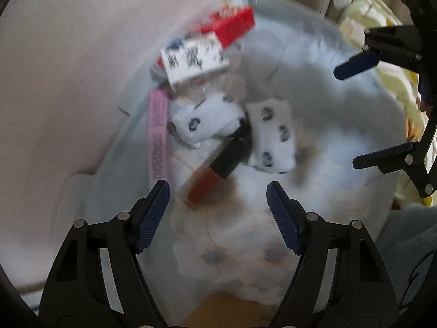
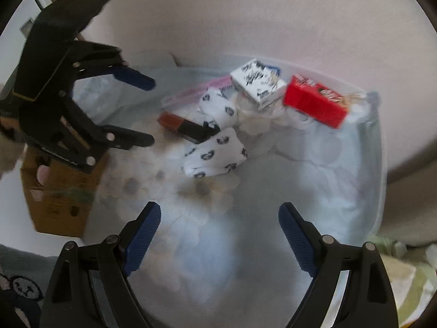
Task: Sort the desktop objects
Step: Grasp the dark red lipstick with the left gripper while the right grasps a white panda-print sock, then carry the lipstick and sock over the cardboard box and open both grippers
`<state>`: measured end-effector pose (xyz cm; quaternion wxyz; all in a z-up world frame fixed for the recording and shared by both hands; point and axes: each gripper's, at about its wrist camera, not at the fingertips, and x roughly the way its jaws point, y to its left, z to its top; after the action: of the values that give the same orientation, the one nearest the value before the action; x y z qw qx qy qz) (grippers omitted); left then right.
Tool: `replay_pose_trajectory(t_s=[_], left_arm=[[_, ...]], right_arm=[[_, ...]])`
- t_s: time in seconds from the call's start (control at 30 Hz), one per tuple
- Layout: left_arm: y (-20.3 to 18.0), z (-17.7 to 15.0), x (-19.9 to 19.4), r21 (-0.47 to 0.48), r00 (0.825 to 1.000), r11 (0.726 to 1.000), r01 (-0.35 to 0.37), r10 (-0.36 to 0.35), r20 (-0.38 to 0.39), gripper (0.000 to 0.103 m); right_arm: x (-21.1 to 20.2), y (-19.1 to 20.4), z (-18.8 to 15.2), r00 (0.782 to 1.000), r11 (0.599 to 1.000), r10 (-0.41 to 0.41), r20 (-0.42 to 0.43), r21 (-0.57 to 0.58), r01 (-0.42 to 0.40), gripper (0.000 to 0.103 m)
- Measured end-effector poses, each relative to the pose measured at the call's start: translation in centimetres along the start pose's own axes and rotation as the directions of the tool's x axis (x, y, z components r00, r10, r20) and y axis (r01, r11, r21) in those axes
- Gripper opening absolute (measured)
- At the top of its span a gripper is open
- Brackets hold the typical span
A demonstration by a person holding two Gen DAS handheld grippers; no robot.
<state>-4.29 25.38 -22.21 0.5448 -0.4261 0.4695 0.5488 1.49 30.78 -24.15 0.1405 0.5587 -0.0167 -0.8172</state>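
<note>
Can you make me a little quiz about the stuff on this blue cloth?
1. True or false: the left gripper is holding the red box.
2. Which thing lies between the two white rolled socks? A) the red-and-black tube B) the pink strip C) the cardboard box
3. Fill in: the black-and-white box sits right beside the ___ box.

Key: 1 false, its fingers are open and empty, like those of the right gripper. 2 A. 3 red.
</note>
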Motion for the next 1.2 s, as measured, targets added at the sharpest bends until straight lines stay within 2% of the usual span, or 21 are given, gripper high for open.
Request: replay_pose_trajectory(t_s=[0.1, 0.17, 0.23, 0.37, 0.43, 0.53, 0.6, 0.63, 0.73, 0.97, 1.2], left_arm=[[0.7, 0.4, 2.3, 0.013, 0.999, 1.000, 0.020, -0.020, -0.039, 0.071], [1.0, 0.5, 3.2, 0.020, 0.998, 0.999, 0.034, -0.033, -0.054, 0.061], [1.1, 0.7, 3.6, 0.031, 0.997, 0.999, 0.042, -0.040, -0.062, 0.057], [0.7, 0.9, 4.3, 0.061, 0.995, 0.997, 0.048, -0.043, -0.088, 0.052], [0.4, 1.0, 4.2, 0.082, 0.996, 0.996, 0.044, -0.038, -0.077, 0.051], [0.3, 1.3, 4.2, 0.081, 0.995, 0.995, 0.063, -0.057, -0.076, 0.043], [0.2, 1.3, 4.1, 0.081, 0.995, 0.994, 0.073, -0.068, -0.067, 0.032], [0.2, 1.3, 4.0, 0.087, 0.997, 0.994, 0.061, -0.056, -0.061, 0.027], [0.1, 1.2, 3.8, 0.091, 0.997, 0.994, 0.055, -0.050, -0.054, 0.020], [-0.1, 1.0, 2.2, 0.066, 0.995, 0.994, 0.083, -0.080, -0.054, 0.018], [-1.5, 0.8, -1.5, 0.067, 0.999, 0.996, 0.051, -0.050, -0.012, 0.018]], right_arm=[[2.5, -0.5, 0.7, 1.000, 0.999, 0.020, 0.001, -0.033, -0.020, 0.086], [3.7, -0.5, 1.2, 1.000, 0.997, 0.030, -0.001, -0.068, -0.030, 0.086], [4.6, -0.2, 1.6, 0.999, 0.994, 0.033, 0.006, -0.108, -0.032, 0.086], [5.7, 0.5, 2.1, 1.000, 0.987, 0.024, 0.018, -0.160, -0.021, 0.086], [5.7, 0.7, 2.1, 0.999, 0.985, 0.018, 0.043, -0.174, -0.011, 0.086], [5.4, 0.7, 2.1, 0.996, 0.985, 0.039, 0.078, -0.170, -0.025, 0.086], [5.2, 0.6, 2.1, 0.995, 0.986, 0.037, 0.098, -0.166, -0.021, 0.078], [5.1, 0.6, 2.1, 0.994, 0.986, 0.054, 0.099, -0.162, -0.038, 0.068], [4.8, 0.5, 1.9, 0.993, 0.987, 0.049, 0.110, -0.154, -0.032, 0.066], [3.1, 0.2, 1.3, 0.991, 0.992, 0.047, 0.124, -0.122, -0.032, 0.061], [0.1, 0.2, 0.6, 0.989, 0.996, 0.035, 0.145, -0.092, -0.022, 0.060]])
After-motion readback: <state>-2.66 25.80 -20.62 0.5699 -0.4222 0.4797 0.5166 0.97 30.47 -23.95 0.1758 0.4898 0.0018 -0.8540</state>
